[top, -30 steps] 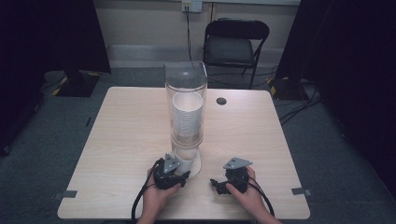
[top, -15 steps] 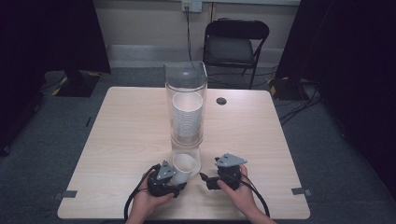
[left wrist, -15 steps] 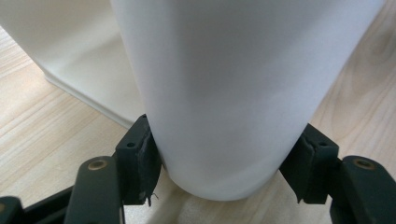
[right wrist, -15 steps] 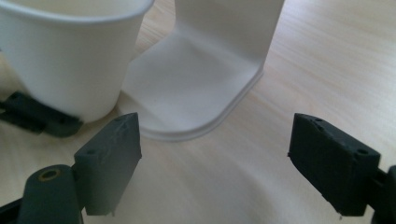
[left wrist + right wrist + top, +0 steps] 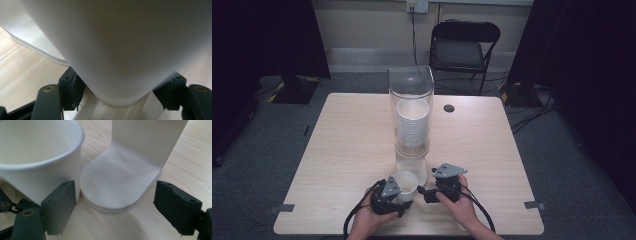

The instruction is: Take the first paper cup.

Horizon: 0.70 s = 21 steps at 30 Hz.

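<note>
Near the middle of the worktop's (image 5: 342, 140) front edge, the left gripper (image 5: 398, 196) held a white paper cup (image 5: 405, 183) upright, its two jaws pressed against the cup's lower wall on either side, as the left gripper view showed the cup (image 5: 120, 50) wedged between them. The cup stood just in front of the white base (image 5: 411, 167) of the clear cup dispenser (image 5: 410, 112), which carried a stack of cups (image 5: 412, 125) inside. The right gripper (image 5: 426, 193) lay just beside the cup with its jaws spread wide; in its own view they framed the dispenser's base (image 5: 117, 187), clasping nothing.

The step in hand looked to be drawing the cup clear of the dispenser. Done well, the grip would stay low and light, since a thin paper wall dents easily, and the cup level. Whether the cup's bottom touched the worktop was probably not decidable from these angles. The free gripper could steady the base if the dispenser rocked.
</note>
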### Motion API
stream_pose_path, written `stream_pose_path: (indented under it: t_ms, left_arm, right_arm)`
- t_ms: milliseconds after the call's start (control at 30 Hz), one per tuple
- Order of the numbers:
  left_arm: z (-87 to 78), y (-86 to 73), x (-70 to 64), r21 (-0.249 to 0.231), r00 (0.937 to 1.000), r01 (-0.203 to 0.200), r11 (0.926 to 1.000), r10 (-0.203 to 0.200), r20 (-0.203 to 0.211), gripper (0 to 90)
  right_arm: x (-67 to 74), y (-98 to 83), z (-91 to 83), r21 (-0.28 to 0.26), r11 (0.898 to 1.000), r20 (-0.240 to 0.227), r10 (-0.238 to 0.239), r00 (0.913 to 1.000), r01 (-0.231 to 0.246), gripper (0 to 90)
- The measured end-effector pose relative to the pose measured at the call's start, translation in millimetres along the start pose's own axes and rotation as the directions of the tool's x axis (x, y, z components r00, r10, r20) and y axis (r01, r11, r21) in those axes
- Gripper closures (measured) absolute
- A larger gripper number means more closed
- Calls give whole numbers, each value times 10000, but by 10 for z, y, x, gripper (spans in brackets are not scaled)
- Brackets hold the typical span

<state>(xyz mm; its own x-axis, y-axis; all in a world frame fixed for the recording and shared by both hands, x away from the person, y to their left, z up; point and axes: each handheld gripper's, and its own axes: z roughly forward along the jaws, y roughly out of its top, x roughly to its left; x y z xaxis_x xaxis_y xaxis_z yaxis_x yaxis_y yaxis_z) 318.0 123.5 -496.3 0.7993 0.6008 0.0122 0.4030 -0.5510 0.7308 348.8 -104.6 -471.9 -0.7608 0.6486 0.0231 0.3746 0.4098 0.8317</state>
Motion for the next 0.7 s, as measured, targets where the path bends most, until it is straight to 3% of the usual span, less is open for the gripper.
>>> stream_pose_path:
  t_ms: [100, 200, 400, 433, 500, 533, 700]
  left_arm:
    - [2, -7, -6, -250, 9995, 305, 9992, -305, 27, 288]
    - [-28, -23, 16, -199, 9999, 98, 9998, -99, -26, 316]
    - [-131, -137, 192, -197, 9969, 673, 9975, -680, -394, 319]
    - [-167, -188, 287, -328, 9925, 1021, 9942, -1040, -636, 319]
    - [-183, -210, 344, -389, 9900, 1131, 9928, -1159, -803, 319]
    - [-212, -254, 455, -521, 9829, 1478, 9876, -1525, -1031, 317]
    - [-279, -326, 615, -612, 9691, 1945, 9790, -2014, -1421, 314]
  right_arm:
    - [11, 2, 1, -14, 10000, -132, -28, 9999, 28, 175]
    - [20, -1, 8, 25, 10000, -222, -86, 9997, 87, 174]
    - [-33, -17, 8, 297, 9996, -177, 22, 9998, -16, 174]
    - [-73, -26, 6, 426, 9990, -316, 122, 9994, -108, 174]
    - [-86, -31, 3, 485, 9987, -309, 145, 9994, -130, 173]
    - [-115, -37, 6, 522, 9986, -316, 135, 9994, -119, 174]
    - [-146, -34, 7, 527, 9980, -401, 370, 9985, -349, 176]
